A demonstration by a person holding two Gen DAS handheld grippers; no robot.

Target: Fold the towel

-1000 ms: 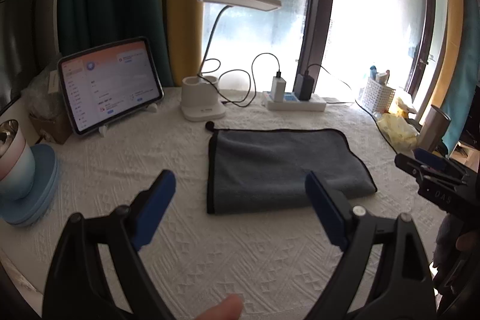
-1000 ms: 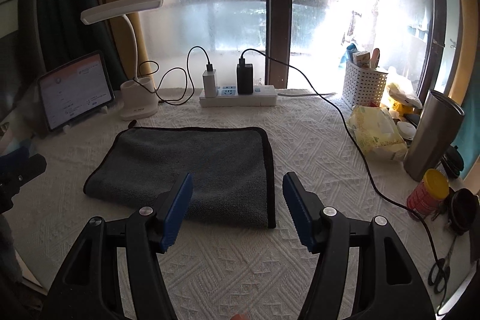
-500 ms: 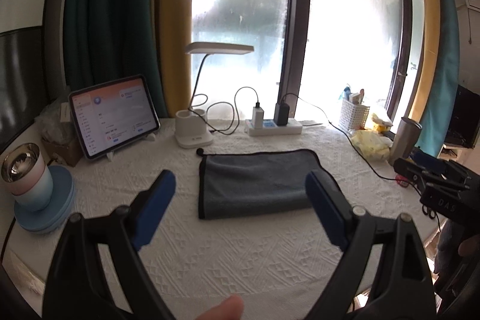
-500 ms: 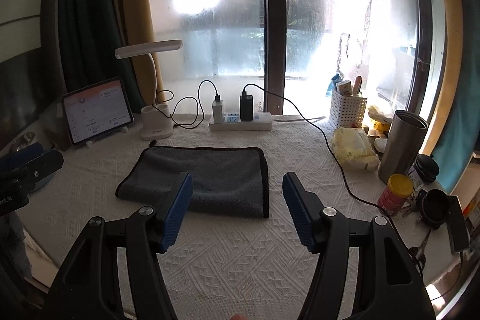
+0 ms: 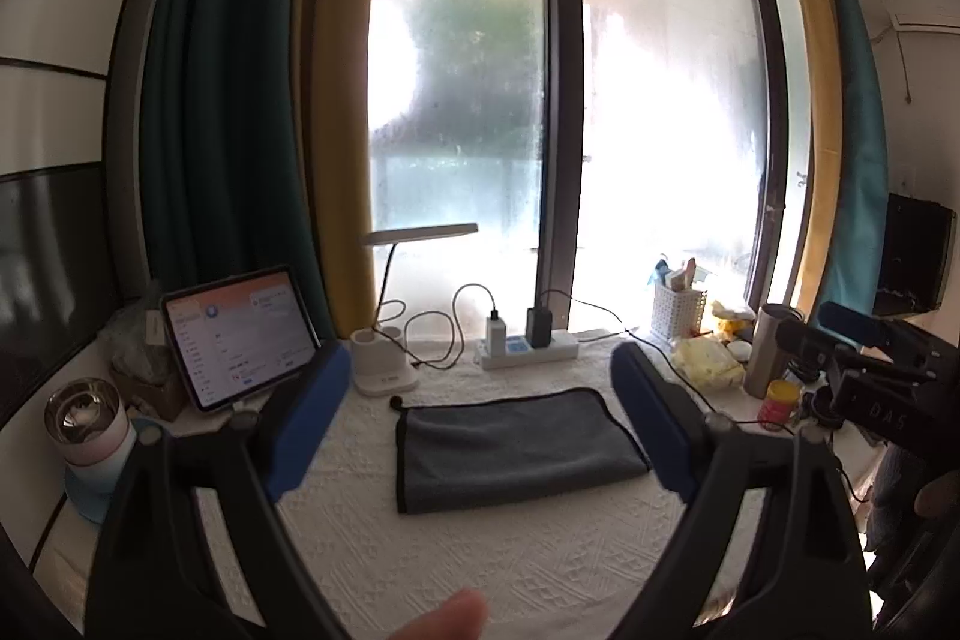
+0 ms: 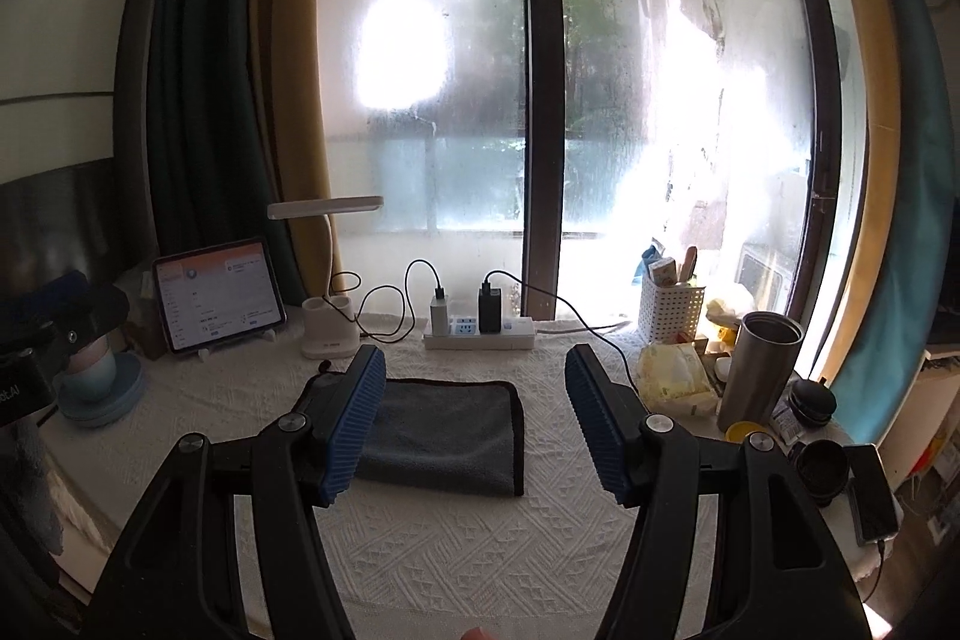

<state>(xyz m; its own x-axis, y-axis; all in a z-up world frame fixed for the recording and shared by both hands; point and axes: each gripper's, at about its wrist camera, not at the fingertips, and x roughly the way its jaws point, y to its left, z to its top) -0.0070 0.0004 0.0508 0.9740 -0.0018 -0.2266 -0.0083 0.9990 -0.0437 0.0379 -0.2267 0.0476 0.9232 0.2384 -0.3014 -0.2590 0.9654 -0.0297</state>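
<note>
Both grippers were held above the near edge of the table, pointed toward the window. The left gripper was spread wide, nothing between its pads; the right gripper was likewise parted and empty. The towel was seen lying folded on the tablecloth, ahead of both. Behind it a power strip, lamp and tablet were ranged; a tumbler was set at the right.

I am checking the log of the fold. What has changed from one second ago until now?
Both grippers drew back and up from the towel, which now looks smaller and farther in both views. The left gripper and right gripper stayed open, holding nothing. The towel stayed folded on the tablecloth, unmoved.
</note>
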